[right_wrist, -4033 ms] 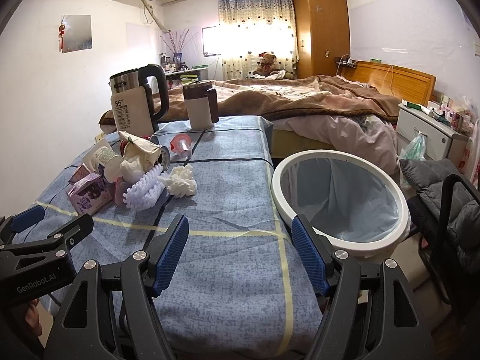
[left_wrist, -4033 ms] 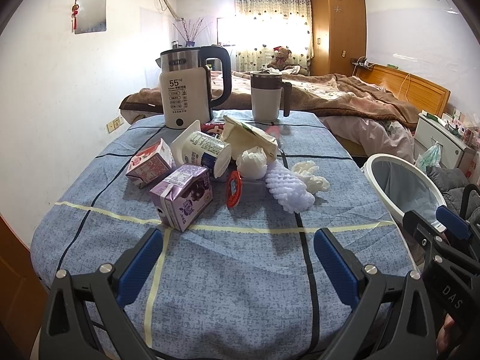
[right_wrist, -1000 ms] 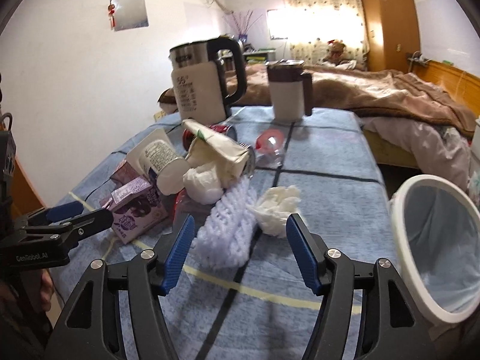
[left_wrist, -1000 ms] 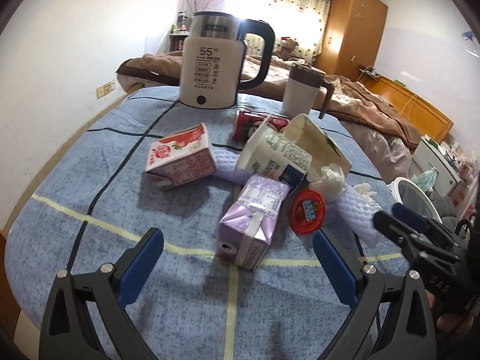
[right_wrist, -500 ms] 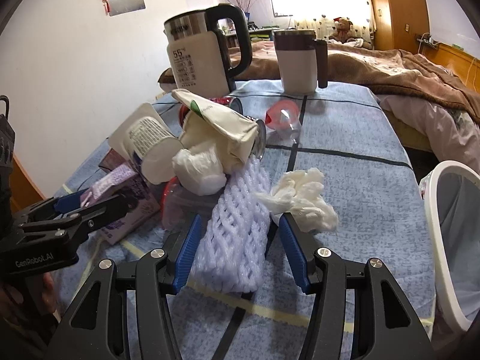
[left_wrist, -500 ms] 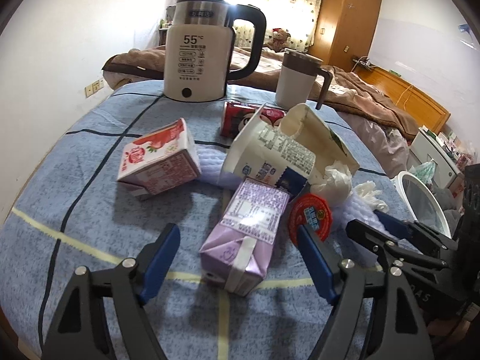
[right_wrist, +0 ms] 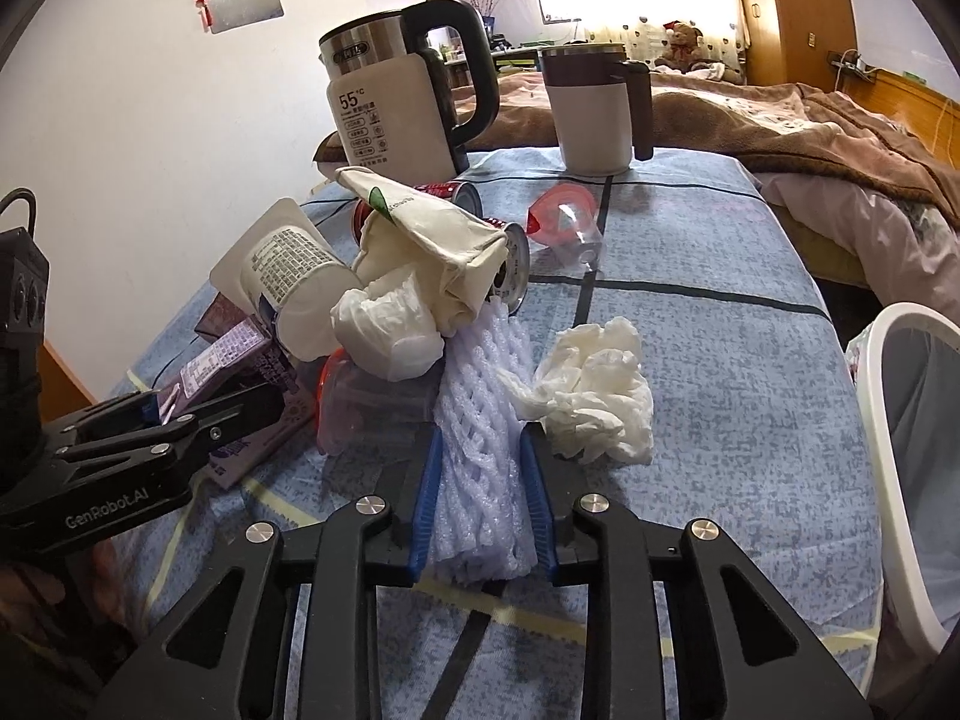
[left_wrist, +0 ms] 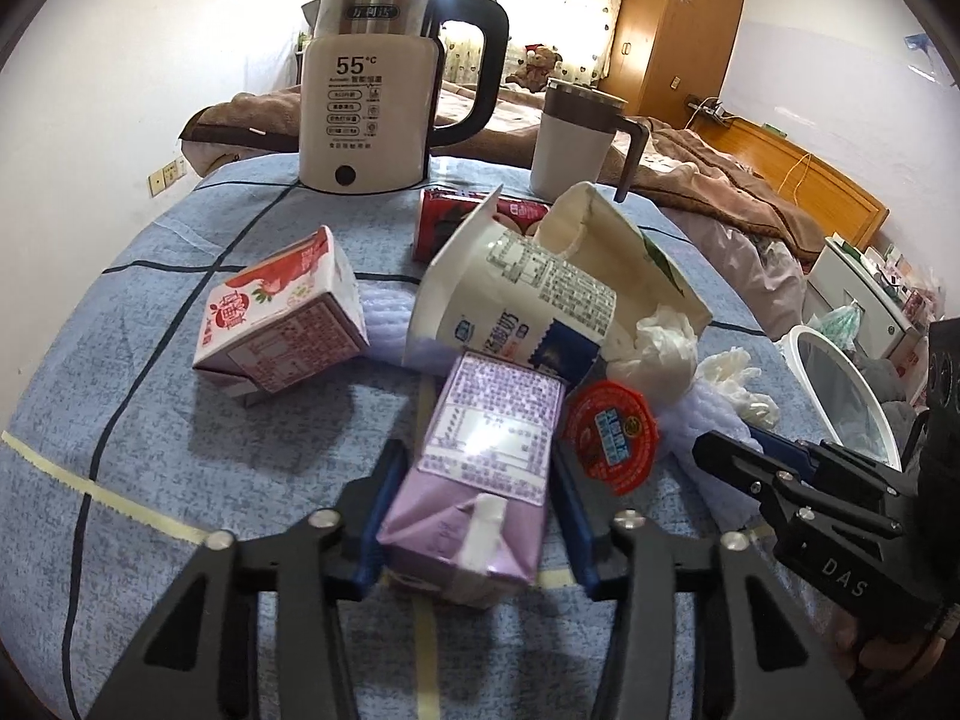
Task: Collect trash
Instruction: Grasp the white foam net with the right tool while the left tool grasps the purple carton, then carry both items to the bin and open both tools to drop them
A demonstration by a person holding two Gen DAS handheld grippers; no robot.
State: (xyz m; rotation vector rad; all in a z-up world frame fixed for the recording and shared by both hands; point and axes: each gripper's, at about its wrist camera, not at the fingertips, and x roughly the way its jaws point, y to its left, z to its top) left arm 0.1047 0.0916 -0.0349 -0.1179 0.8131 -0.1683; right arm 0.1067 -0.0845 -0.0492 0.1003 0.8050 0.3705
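- The purple milk carton (left_wrist: 480, 468) lies on its side at the near edge of the trash pile, and the left gripper (left_wrist: 471, 516) has just been closing: its blue pads now press on both long sides of the carton.
- The white foam fruit net (right_wrist: 480, 468) lies at the right of the pile, and the right gripper (right_wrist: 480, 498) has likewise just been closing; its pads squeeze the net's near end between them.
- A second ago both grippers stood wide and short of the pile; now each has a piece in its grip, so the pick-up looks made and the lift and carry are what is left.
- The carton touches the red-lidded jelly cup (left_wrist: 609, 438) on its right, and a tipped yogurt cup (left_wrist: 516, 306) rests just behind it; lifting may nudge both.
- The net's far end runs under a wad of tissue (right_wrist: 390, 324) and a crumpled paper bag (right_wrist: 432, 234), so pulling it out could drag them.
- A loose crumpled tissue (right_wrist: 588, 390) sits just beside the right pad.
- The lined trash bin (right_wrist: 882, 420) stands off the right table edge, and the blue tablecloth (right_wrist: 720, 360) between pile and bin is bare.
- The kettle (left_wrist: 366, 96) and mug (left_wrist: 570, 150) stand well behind, out of the way.
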